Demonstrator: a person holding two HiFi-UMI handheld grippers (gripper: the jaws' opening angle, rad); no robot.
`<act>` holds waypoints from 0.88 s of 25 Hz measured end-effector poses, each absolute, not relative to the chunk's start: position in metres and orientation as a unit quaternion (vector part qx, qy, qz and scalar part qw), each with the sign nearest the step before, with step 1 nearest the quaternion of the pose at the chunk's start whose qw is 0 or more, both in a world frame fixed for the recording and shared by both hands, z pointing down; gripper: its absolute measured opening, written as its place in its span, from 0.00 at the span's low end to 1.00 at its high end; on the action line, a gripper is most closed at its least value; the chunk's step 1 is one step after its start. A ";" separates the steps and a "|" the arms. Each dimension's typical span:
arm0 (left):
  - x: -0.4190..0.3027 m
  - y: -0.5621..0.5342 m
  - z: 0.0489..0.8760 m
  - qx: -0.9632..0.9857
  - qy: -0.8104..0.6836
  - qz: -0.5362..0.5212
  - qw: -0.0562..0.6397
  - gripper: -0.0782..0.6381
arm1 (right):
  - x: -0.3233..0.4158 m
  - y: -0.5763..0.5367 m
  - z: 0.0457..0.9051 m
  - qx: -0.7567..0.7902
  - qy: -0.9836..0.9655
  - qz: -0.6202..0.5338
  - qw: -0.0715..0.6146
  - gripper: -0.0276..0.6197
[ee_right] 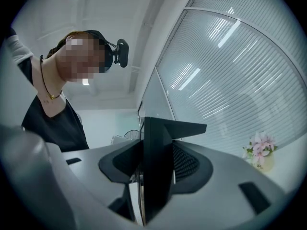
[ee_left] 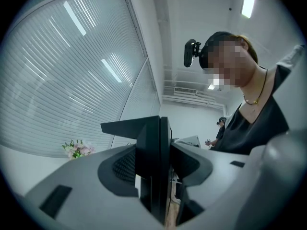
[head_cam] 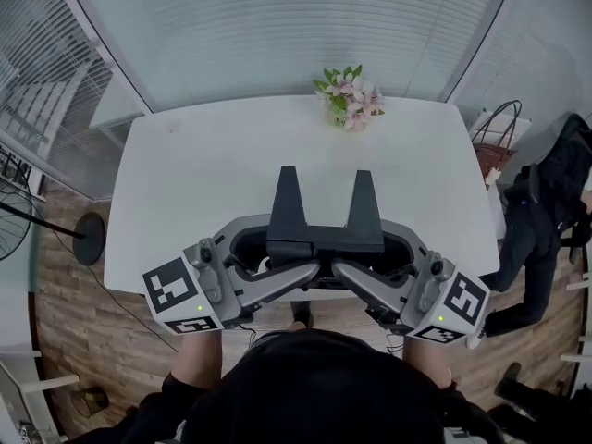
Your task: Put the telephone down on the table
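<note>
Two tools share the load: the left hand-held gripper [head_cam: 291, 248] and the right hand-held gripper [head_cam: 359, 246] each clamp half-closed jaws on one end of the black angular plastic telephone [head_cam: 324, 239], held over the near edge of the white rectangular worktop [head_cam: 203, 183]. Lowering both ends together and level should seat it flat, well short of the pink flower bunch [head_cam: 351, 97] at the far edge.

telephone [head_cam: 324, 239] underside hidden, fan [head_cam: 90, 239] cut off left

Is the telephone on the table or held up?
Held up: left tool and right tool both clamp the telephone at the table's near edge; floor shows beneath it.
</note>
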State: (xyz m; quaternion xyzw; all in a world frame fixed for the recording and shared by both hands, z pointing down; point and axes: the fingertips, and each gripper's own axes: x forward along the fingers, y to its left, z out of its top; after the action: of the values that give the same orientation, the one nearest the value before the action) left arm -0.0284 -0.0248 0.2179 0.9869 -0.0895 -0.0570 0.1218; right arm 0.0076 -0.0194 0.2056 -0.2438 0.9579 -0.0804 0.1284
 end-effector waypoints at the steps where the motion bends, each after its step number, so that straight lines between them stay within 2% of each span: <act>1: -0.030 -0.030 0.218 0.987 -0.089 -0.057 0.122 0.40 | 0.006 -0.024 0.206 -0.244 0.958 -0.081 0.128 0.35; 22: -0.037 -0.086 0.235 0.985 -0.091 -0.052 0.138 0.40 | -0.001 -0.082 0.223 -0.244 0.956 -0.101 0.130 0.35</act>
State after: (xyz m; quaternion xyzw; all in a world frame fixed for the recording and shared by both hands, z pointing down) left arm -0.0374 -0.0862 0.2351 0.9849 -0.0914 -0.0519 0.1376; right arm -0.0013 -0.0815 0.2230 -0.2441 0.9558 -0.1006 0.1297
